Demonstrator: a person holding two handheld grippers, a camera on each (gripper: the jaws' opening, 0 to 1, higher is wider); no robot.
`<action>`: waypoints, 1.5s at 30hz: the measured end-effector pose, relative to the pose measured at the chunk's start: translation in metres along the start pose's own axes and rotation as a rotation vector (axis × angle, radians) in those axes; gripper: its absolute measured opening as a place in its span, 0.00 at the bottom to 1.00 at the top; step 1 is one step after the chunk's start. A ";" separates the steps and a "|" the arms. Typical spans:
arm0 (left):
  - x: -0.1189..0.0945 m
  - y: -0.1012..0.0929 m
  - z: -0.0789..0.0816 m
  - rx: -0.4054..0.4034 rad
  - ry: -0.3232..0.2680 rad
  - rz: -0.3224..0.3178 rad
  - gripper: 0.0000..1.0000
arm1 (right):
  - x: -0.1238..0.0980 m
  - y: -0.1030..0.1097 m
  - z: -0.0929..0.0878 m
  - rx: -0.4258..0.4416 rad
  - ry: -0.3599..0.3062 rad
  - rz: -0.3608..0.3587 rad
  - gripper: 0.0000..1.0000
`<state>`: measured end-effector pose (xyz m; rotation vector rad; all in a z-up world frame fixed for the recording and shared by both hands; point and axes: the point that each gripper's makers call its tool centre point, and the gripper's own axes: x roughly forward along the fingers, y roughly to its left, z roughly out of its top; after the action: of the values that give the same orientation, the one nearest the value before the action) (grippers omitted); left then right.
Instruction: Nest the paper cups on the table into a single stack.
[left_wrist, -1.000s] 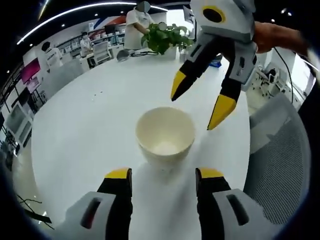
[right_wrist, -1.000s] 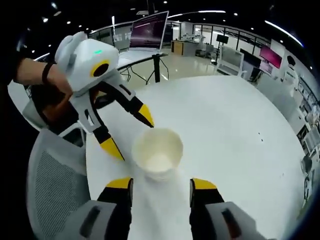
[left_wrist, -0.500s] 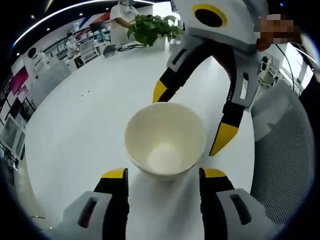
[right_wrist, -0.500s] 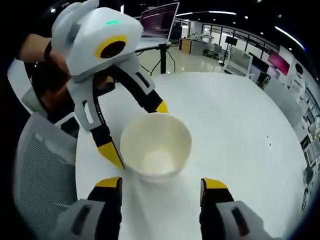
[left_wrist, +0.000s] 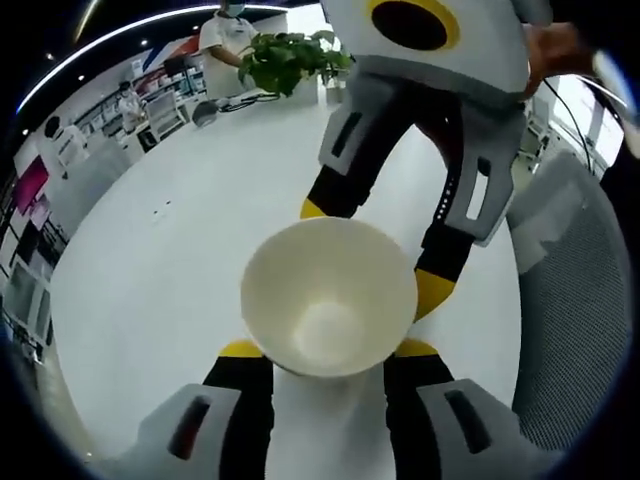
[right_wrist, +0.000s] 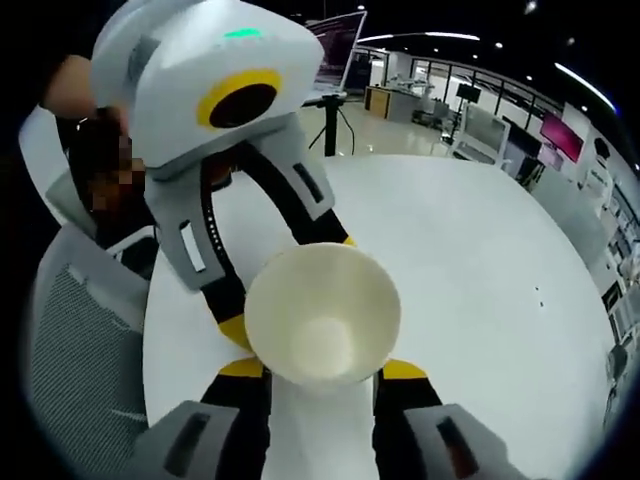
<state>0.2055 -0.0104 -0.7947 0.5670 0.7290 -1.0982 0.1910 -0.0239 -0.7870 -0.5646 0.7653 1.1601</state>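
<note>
A white paper cup (left_wrist: 330, 300) stands on the round white table (left_wrist: 170, 260), mouth up and with nothing inside. My left gripper (left_wrist: 328, 350) has a yellow-tipped jaw on each side of the cup's lower body, and the rim hides whether they touch it. From the far side, my right gripper (left_wrist: 375, 250) reaches down around the same cup. In the right gripper view the cup (right_wrist: 322, 312) sits between my right gripper's (right_wrist: 320, 368) jaws, drawn in against its sides. The left gripper (right_wrist: 290, 285) hugs it from behind.
A grey mesh office chair (left_wrist: 575, 300) stands at the table's edge, also seen as the chair (right_wrist: 80, 350). A potted green plant (left_wrist: 285, 60) sits at the table's far side, with people beyond it. A hand (right_wrist: 95, 130) holds the left gripper.
Both grippers have come in closer over the cup, which now looks larger in both views. Each gripper's jaws have narrowed around the cup, the right gripper's more so.
</note>
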 end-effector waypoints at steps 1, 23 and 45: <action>0.000 0.001 0.002 -0.001 -0.003 0.000 0.42 | -0.002 -0.003 0.001 0.005 -0.007 -0.005 0.38; 0.031 0.011 0.031 -0.062 -0.017 -0.049 0.39 | -0.010 -0.048 -0.025 0.100 0.002 -0.062 0.39; 0.005 0.007 0.008 -0.338 -0.093 -0.003 0.56 | -0.044 -0.045 -0.060 0.362 -0.085 -0.157 0.56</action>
<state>0.2155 -0.0169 -0.7931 0.2257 0.8125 -0.9706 0.2101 -0.1090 -0.7900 -0.2653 0.8189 0.8684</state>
